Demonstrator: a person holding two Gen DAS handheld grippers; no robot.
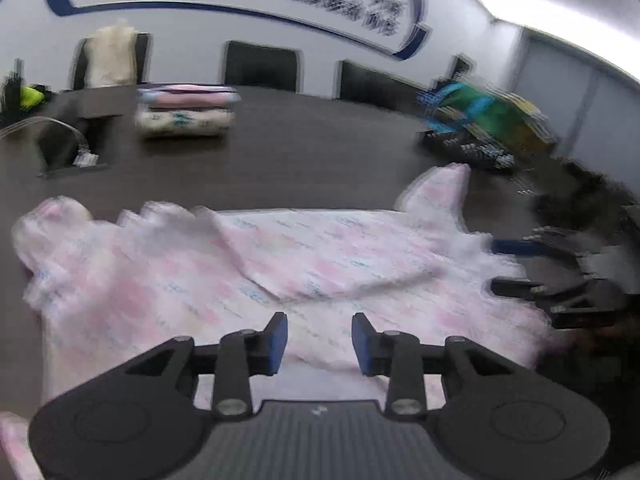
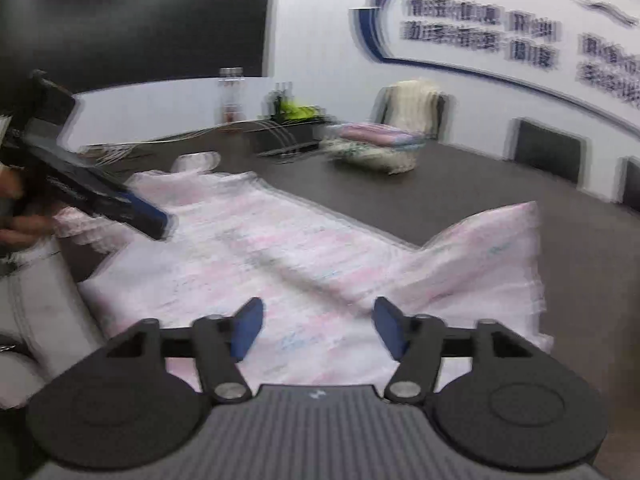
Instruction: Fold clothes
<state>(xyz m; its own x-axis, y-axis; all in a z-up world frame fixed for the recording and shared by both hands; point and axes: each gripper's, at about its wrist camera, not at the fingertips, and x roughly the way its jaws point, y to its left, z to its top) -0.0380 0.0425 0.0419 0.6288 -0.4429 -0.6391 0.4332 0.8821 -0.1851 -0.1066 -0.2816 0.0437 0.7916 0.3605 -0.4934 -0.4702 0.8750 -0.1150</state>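
One pink-and-white garment [image 1: 280, 264] lies spread flat on the dark table [image 1: 300, 152] — long axis running left to right in the left wrist view, one sleeve [image 1: 444, 192] poking up toward the far edge. Two grippers: left gripper [image 1: 319, 342] and right gripper [image 2: 318, 330] both hang over the cloth with fingers apart, nothing between them. One stack of folded clothes [image 1: 186, 110] sits farther back — at least three dark chairs [image 1: 262, 65] by the wall.

Beyond the spread pink-and-white printed garment [image 1: 240, 264], the dark brown table [image 1: 304, 152] lies bare across its middle, giving a gripper free passage. At the far edge a stack of folded pastel clothes [image 1: 186, 110] stands in the way; a black wire rack [image 2: 280, 136] occupies the far left corner.
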